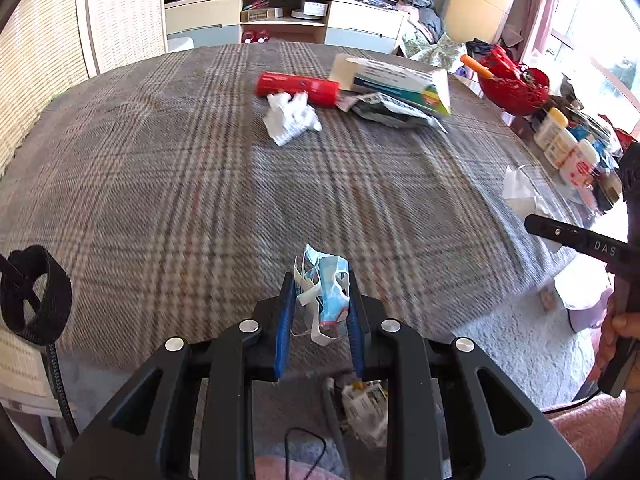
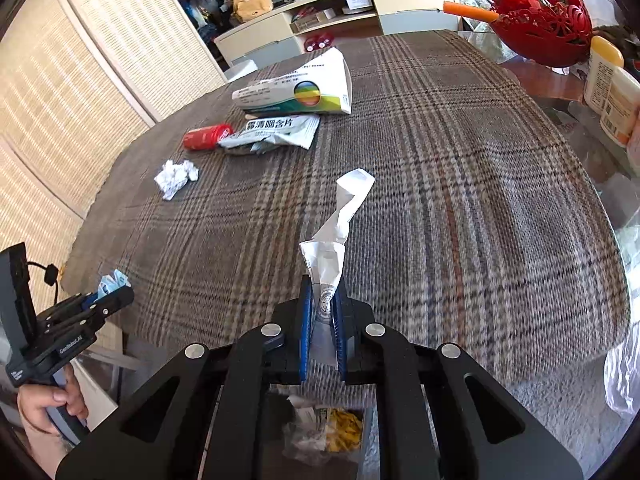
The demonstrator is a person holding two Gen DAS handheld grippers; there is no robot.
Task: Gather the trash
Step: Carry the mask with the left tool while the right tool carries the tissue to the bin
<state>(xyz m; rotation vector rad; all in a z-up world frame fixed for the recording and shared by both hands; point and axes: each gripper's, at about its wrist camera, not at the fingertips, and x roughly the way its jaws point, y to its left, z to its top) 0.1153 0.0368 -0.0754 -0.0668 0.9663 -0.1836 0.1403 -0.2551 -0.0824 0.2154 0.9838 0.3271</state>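
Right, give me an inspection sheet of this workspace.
Surface: brown plaid cloth covering the table.
Job's things: crumpled blue-and-white wrapper, twisted white paper wrapper, crumpled white tissue, red tube, grey foil sachet, white medicine box.
Clutter: red openwork bowl, white bottles.
Grippers: left gripper shut on blue-and-white wrapper; right gripper shut on white paper wrapper.
Cables: black cable.
Surroundings: cream cabinet.

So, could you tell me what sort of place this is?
Most likely a lived-in living room at home: a low TV cabinet along the far wall, a plaid-covered table strewn with litter, and woven screens beside it.
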